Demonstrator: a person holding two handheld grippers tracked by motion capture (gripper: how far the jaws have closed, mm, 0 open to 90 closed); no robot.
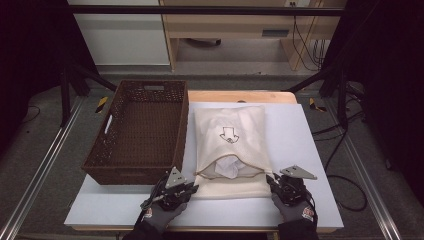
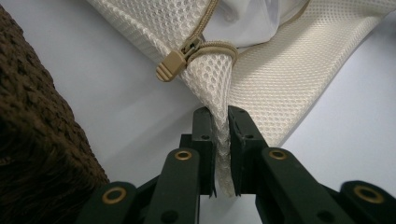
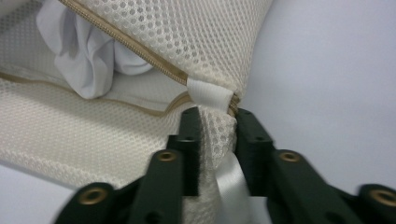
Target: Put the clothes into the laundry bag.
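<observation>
We see a cream mesh laundry bag (image 1: pixel 231 150) lying flat on the white table, just beside the basket, its tan zipper (image 2: pixel 196 44) open, white cloth (image 1: pixel 226 166) showing inside, both near corners pinched up.

Mesh laundry bag (image 1: pixel 231 145): cream cloth w/ open, rough weave (tan plastic zipper pull (image 2: pixel 170 65)). Basket (image 1: pixel 141 131): dark brown wicker, coarse. Counter (image 1: pixel 305 150): smooth, matt.

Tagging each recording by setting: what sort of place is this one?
Probably a lab or workshop recording station, not a home. A white work table stands inside a dark metal frame, loose cables trail over a bare floor, and plain office furniture stands behind.
</observation>
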